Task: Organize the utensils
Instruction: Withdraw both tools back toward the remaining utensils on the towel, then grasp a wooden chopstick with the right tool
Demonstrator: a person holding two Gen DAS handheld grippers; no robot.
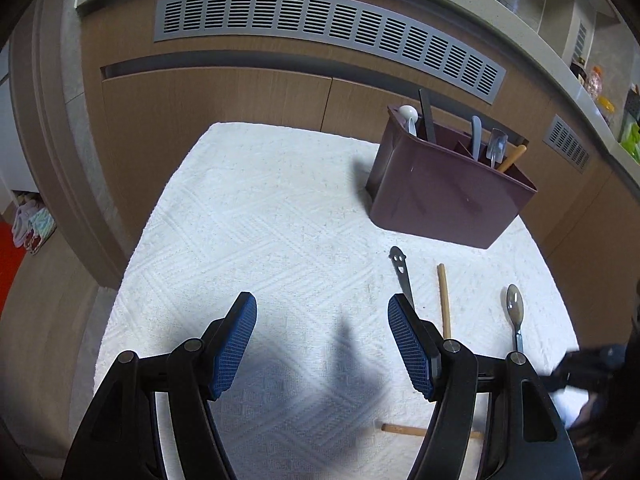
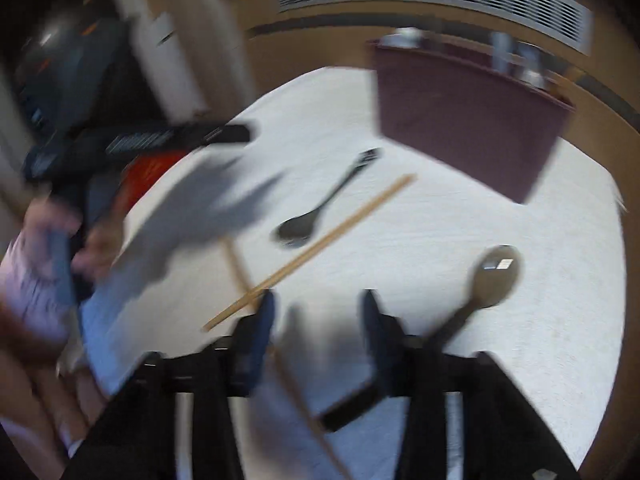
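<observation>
Broad desk under a white textured cloth (image 1: 256, 216), set against brown wooden cabinet fronts with a grey slotted vent (image 1: 320, 32). At the far right of the cloth, a maroon rectangular plastic utensil holder (image 1: 448, 196), already partly filled: a white round-headed spoon (image 1: 409, 117), a dark flat handle, a pale grey handle, a clear small spatula and a wooden stick standing in its compartments. Roughly half done, by the look of it.

Left to sort, loose on the cloth in front of the holder: two wooden chopsticks crossing each other (image 2: 320, 246), a large dark spoon with a shiny bowl (image 2: 494, 278), a black spoon with a slotted handle end (image 2: 316, 216).

Left hand-held gripper (image 1: 322, 344) released, blue pads wide apart over bare cloth, nothing between them, just beside the slotted handle (image 1: 400, 268). Right hand-held gripper (image 2: 318, 312) blurred, low over the near chopstick; jaws partly drawn in, pads apparently not pressing anything yet, though hard to tell. Likely next pick: that chopstick.
</observation>
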